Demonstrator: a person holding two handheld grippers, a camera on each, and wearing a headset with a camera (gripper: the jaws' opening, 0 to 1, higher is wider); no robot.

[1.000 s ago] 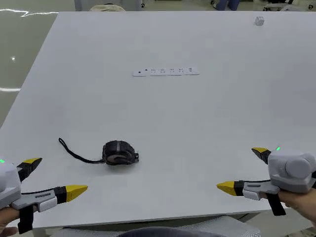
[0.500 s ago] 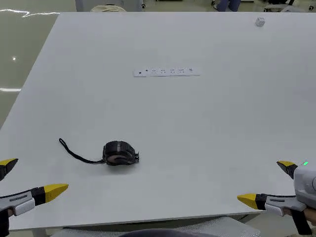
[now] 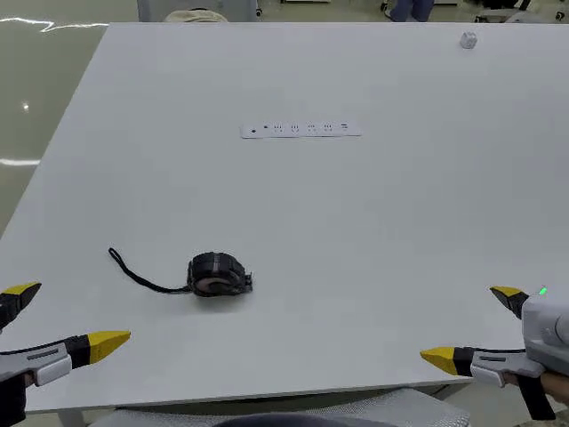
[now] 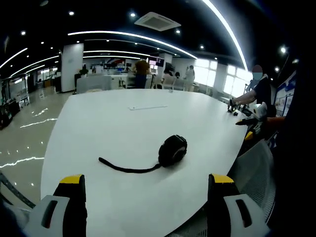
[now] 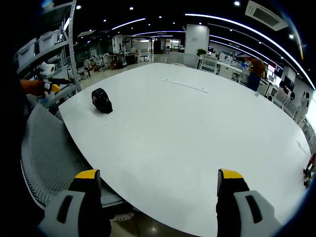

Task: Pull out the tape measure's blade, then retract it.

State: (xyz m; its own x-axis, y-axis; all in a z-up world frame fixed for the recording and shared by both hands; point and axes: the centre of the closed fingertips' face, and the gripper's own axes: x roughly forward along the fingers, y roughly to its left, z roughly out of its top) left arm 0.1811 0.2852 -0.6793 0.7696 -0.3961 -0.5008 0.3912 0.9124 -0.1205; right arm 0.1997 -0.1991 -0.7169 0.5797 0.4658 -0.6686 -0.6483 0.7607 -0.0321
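A black tape measure point(image 3: 218, 274) lies on the white table point(image 3: 356, 222), its black wrist strap point(image 3: 133, 271) trailing to the left; no blade is drawn out. It also lies ahead in the left gripper view point(image 4: 173, 149) and far to the left in the right gripper view point(image 5: 101, 100). My left gripper point(image 3: 62, 318) hovers open at the near left table edge, short of the tape measure. My right gripper point(image 3: 476, 327) stands open at the near right edge, far from it. Both grippers point(image 4: 146, 183) point(image 5: 159, 178) hold nothing between their yellow tips.
A white power strip point(image 3: 300, 130) lies flat at mid-table. A small white object point(image 3: 468, 39) sits at the far right corner. A grey mesh chair back point(image 3: 293, 411) lies just below the near table edge. People stand in the room's background.
Both grippers have drawn back toward the near edge and outward from where they were a second ago. The tape measure has not moved.
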